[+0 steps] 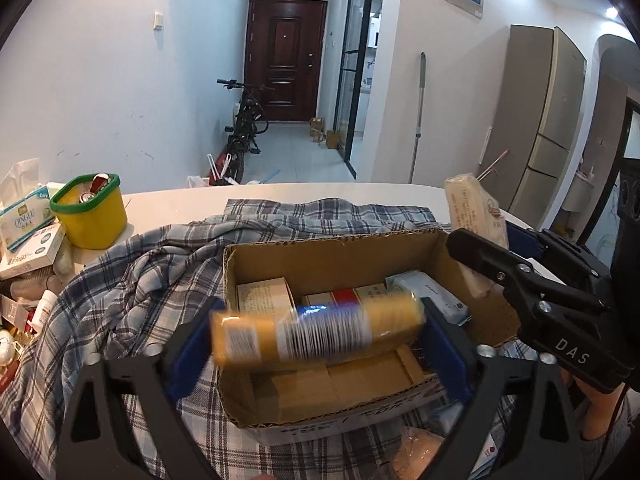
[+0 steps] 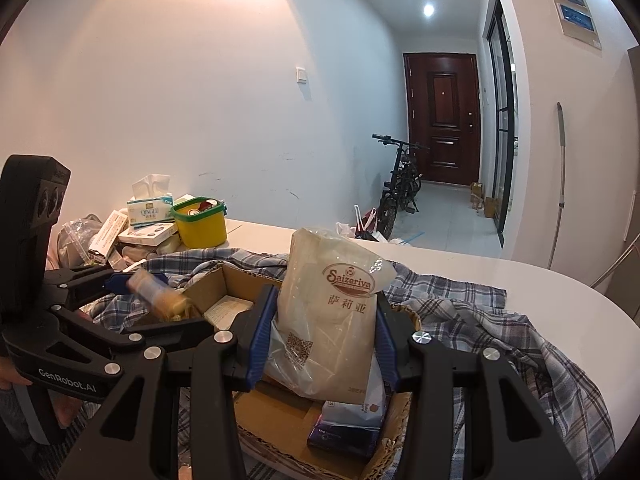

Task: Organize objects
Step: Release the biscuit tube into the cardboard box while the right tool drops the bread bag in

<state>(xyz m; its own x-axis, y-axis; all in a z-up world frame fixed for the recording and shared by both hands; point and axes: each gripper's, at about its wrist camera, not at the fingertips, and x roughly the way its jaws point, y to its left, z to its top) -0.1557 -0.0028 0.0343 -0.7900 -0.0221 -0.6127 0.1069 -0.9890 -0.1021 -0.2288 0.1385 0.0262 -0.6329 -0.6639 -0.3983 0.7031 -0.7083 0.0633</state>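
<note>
Packing step: left tool (image 1: 320,340) stood wide, yellow packet (image 1: 316,334) blurred, apparently dropping between its jaws over the box (image 1: 344,252); right tool (image 2: 322,344) gripped the napkin bag (image 2: 328,312), probably next for lowering into the box below.

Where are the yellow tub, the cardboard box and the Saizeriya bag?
yellow tub (image 1: 94,220), left wrist view, front wall.
cardboard box (image 1: 352,252), left wrist view, far inner wall.
Saizeriya bag (image 2: 332,320), right wrist view, printed front.

Two wrist fisheyes, close above one cardboard box (image 1: 348,256), facing hallway

white table (image 2: 540,280) bearing plaid cloth (image 1: 132,280), yellow tub (image 1: 94,216)
</note>
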